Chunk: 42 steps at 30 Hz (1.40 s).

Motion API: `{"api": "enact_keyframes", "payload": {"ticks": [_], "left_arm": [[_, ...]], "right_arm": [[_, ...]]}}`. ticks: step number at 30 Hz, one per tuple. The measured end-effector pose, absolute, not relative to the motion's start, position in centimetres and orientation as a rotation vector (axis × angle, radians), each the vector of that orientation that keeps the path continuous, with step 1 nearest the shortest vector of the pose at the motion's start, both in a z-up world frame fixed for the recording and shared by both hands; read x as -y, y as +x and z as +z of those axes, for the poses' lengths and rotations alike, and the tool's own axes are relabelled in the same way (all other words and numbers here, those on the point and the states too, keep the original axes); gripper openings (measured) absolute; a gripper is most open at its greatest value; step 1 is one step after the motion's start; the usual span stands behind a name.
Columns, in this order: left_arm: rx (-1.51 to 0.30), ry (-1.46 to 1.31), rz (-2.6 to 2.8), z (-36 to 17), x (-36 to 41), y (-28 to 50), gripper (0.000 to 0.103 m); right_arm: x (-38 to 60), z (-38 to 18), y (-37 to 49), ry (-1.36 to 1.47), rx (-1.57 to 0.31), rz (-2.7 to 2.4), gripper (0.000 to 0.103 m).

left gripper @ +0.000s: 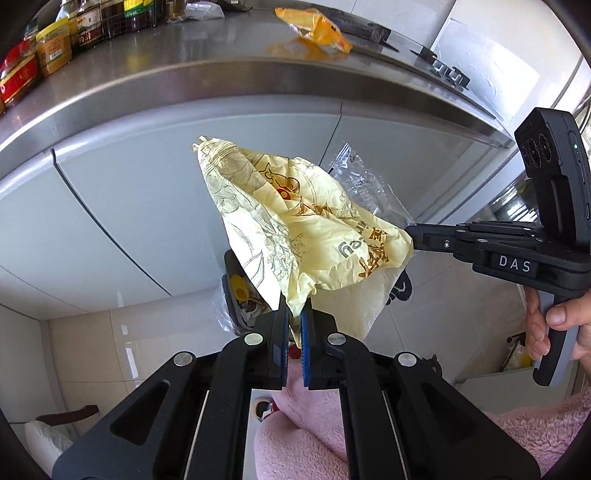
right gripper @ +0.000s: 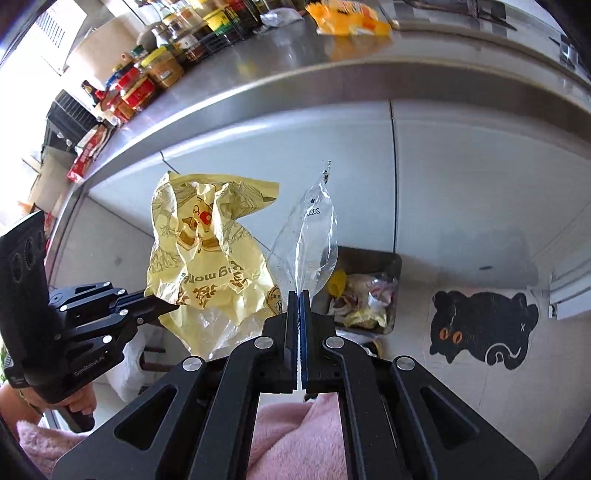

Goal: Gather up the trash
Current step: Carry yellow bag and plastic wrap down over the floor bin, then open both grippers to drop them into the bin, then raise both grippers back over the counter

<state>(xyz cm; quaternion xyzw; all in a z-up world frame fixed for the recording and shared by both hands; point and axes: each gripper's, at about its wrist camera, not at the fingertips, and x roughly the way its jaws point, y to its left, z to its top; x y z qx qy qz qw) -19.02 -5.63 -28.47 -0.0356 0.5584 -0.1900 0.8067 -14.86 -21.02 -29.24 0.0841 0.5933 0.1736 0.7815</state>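
Observation:
My left gripper is shut on a crumpled pale yellow printed paper bag, held in the air below the counter edge; the bag also shows in the right wrist view. My right gripper is shut on a clear plastic wrapper, which stands up from the jaws; the wrapper shows behind the bag in the left wrist view. The right gripper comes in from the right there. A grey trash bin with rubbish inside sits on the floor below, partly hidden by the bag in the left wrist view.
A steel counter runs above, with jars and bottles at the left and an orange snack packet on it. White cabinet doors are behind. A black cat mat lies on the floor right of the bin.

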Motion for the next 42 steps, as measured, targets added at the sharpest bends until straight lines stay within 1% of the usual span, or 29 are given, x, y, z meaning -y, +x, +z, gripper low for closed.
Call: {"api": "enact_keyframes", "payload": {"ticks": [8,16,22,23,24,28,29,31,33,36,37,38,40,41,42], "left_arm": [[-1.348,-0.041,-0.365,-38.9,6.8,-16.3,0.004],[-1.442,0.015,-0.341,-47.8,8.3,-12.4,0.004],[-1.486,0.039,-0.32,-52.6,8.9,-9.9,0.004],[-1.495,0.041,-0.32,-53.2,9.1,-9.6,0.004],[-1.503,0.038,-0.326,-53.7,9.3,-9.3,0.004],[-1.522,0.024,-0.336,-54.8,9.5,-8.7,0.006],[-1.526,0.013,-0.335,-54.8,9.5,-8.3,0.011],[-1.528,-0.004,-0.341,-54.7,9.2,-8.2,0.012],[-1.537,-0.007,-0.343,-54.5,8.9,-7.9,0.028],[-1.537,-0.026,-0.345,-54.4,8.5,-7.7,0.038],[-1.535,-0.028,-0.342,-54.2,8.3,-7.7,0.041],[-1.533,-0.033,-0.339,-54.1,8.1,-7.6,0.045],[-1.529,-0.046,-0.324,-53.6,7.4,-7.5,0.046],[-1.526,-0.053,-0.317,-53.4,7.2,-7.4,0.052],[-1.521,-0.06,-0.307,-53.0,7.0,-7.4,0.062]], "right_arm": [[21.6,-39.6,-13.0,0.172,-1.441,0.311,0.002],[21.7,-48.2,-9.6,0.15,-1.524,0.246,0.002],[21.6,-52.6,-7.5,0.14,-1.556,0.232,0.003],[21.5,-53.2,-7.3,0.142,-1.563,0.233,0.005],[21.6,-53.8,-7.1,0.145,-1.569,0.234,0.006],[21.6,-55.0,-6.4,0.154,-1.569,0.236,0.006],[21.6,-55.1,-6.2,0.154,-1.571,0.237,0.006],[21.5,-55.3,-5.8,0.145,-1.579,0.232,0.007],[21.5,-55.4,-5.6,0.144,-1.596,0.229,0.007],[21.5,-55.5,-5.5,0.144,-1.609,0.237,0.011],[21.5,-55.4,-5.4,0.147,-1.606,0.239,0.017],[21.6,-55.3,-5.4,0.152,-1.603,0.243,0.03],[21.7,-54.8,-5.3,0.152,-1.587,0.252,0.046],[21.7,-54.5,-5.3,0.149,-1.585,0.255,0.047],[21.8,-54.2,-5.3,0.154,-1.583,0.256,0.054]]}}
